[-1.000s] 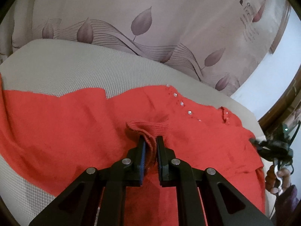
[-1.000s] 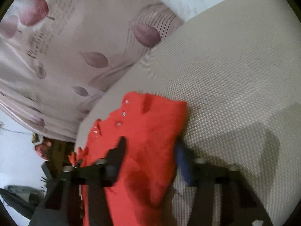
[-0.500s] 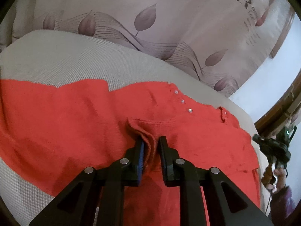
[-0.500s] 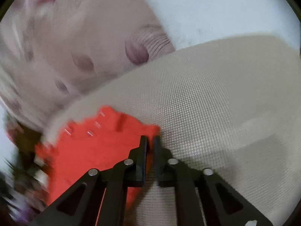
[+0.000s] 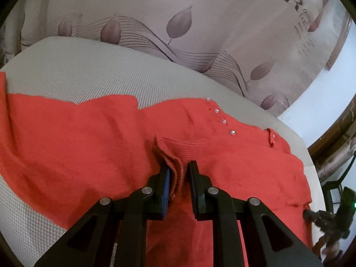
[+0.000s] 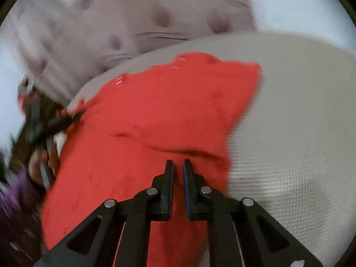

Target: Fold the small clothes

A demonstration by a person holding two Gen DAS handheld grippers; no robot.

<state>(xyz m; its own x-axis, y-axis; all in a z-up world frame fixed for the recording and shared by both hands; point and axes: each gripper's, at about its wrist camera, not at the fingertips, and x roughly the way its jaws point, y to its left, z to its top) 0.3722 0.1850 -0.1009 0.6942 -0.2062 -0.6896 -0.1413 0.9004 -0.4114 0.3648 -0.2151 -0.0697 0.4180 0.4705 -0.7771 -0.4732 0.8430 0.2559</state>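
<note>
A red knit garment [image 5: 89,146] with small shiny studs lies spread on a beige woven cushion [image 5: 77,71]. My left gripper [image 5: 179,166] hangs over its middle with the jaws slightly parted; a ribbed red cuff [image 5: 172,155] rests against the left finger, no longer squeezed. In the right wrist view, which is blurred, the garment [image 6: 155,115] fills the centre. My right gripper [image 6: 177,163] is nearly shut above its near part, with nothing visibly between the fingers.
A pale curtain with a leaf print [image 5: 178,22] hangs behind the cushion. The other gripper and the person's hand [image 6: 42,138] show at the garment's left edge in the right wrist view. Bare cushion [image 6: 289,133] lies right of the garment.
My left jaws have parted from a tight pinch on the cuff. My right gripper closed, swung left and now sits over the garment instead of at its edge.
</note>
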